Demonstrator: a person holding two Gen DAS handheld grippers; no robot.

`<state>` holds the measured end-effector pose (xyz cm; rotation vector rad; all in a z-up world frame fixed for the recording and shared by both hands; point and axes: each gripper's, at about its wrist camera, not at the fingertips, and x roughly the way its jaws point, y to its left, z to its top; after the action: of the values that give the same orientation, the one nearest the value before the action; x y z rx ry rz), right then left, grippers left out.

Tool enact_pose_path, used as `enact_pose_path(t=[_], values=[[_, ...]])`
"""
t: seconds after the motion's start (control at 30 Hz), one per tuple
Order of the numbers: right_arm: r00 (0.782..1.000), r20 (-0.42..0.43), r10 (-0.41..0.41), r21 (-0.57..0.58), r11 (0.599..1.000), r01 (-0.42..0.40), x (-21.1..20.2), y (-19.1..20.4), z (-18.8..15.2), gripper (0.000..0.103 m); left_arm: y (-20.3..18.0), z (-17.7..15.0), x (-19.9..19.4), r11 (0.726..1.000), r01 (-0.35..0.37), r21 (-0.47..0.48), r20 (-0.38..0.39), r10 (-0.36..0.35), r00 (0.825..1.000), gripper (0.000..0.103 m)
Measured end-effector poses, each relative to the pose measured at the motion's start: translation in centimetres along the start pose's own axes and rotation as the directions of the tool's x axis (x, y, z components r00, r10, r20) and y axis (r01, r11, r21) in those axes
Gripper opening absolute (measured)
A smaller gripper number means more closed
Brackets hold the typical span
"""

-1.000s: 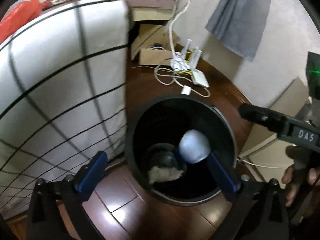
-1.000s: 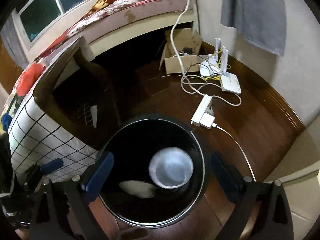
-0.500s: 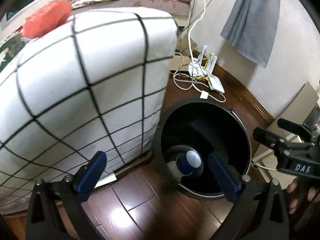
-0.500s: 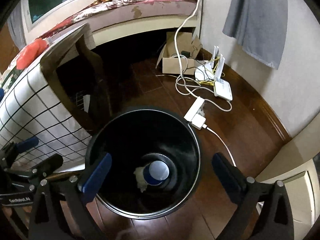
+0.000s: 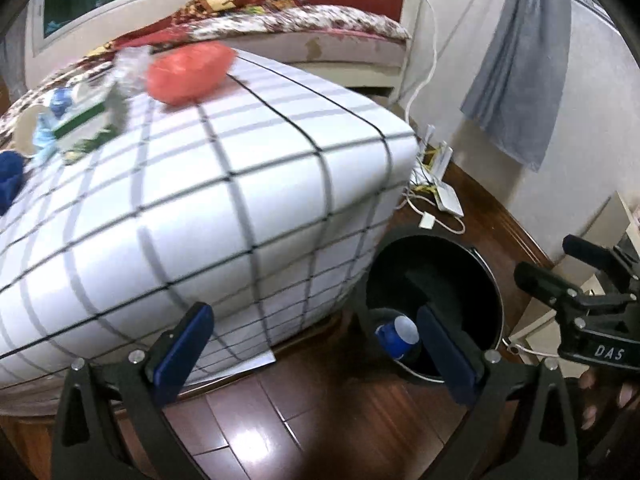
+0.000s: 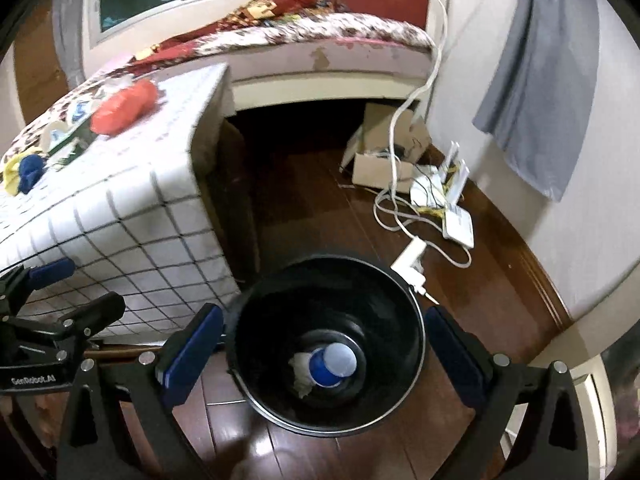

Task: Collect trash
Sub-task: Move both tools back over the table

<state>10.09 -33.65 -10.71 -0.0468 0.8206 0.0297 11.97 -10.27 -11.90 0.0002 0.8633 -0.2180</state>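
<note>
Black bin point(image 6: 326, 344) on wood floor beside checkered counter point(image 6: 132, 200). Blue cup point(image 6: 334, 366) and crumpled tissue point(image 6: 302, 372) seen at bin bottom. Left gripper point(image 5: 316, 354) and right gripper point(image 6: 320, 356) held above bin, fingers spread, empty.

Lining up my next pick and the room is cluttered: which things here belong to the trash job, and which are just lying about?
Job:
black bin, blue cup and crumpled paper inside it
orange bag, wrappers and blue cloth on the checked table
left claw, right claw, both open

Lying about:
router
power strip
cardboard box
grey cloth
bed
</note>
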Motion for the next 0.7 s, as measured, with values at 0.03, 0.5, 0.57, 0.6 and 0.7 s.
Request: enact_pose_path(t=[0.03, 0.5, 0.57, 0.6, 0.7], values=[[1.0, 0.01, 0.008, -0.011, 1.0, -0.008, -0.5, 0.6, 0.3, 0.102, 0.5, 0.1, -0.5, 1.0, -0.006, -0.01, 0.008, 0.006, 1.0, 0.102], [0.983, 0.12, 0.139, -0.141, 0.982, -0.122, -4.4, 10.1, 4.6, 0.102, 8.5, 1.1, -6.8, 0.98, -0.124, -0.158, 0.128, 0.145, 0.981, 0.102], [0.976, 0.143, 0.165, -0.166, 0.976, -0.141, -4.7, 11.8, 5.4, 0.102, 10.7, 1.3, -7.9, 0.968, -0.16, -0.192, 0.147, 0.189, 0.971, 0.102], [0.97, 0.158, 0.185, -0.182, 0.971, -0.155, -4.9, 12.8, 6.0, 0.102, 12.0, 1.4, -8.3, 0.962, -0.177, -0.209, 0.152, 0.211, 0.966, 0.102], [0.953, 0.184, 0.241, -0.214, 0.956, -0.2, -4.8, 15.5, 7.7, 0.102, 15.3, 1.7, -8.8, 0.941, -0.222, -0.255, 0.153, 0.266, 0.952, 0.102]])
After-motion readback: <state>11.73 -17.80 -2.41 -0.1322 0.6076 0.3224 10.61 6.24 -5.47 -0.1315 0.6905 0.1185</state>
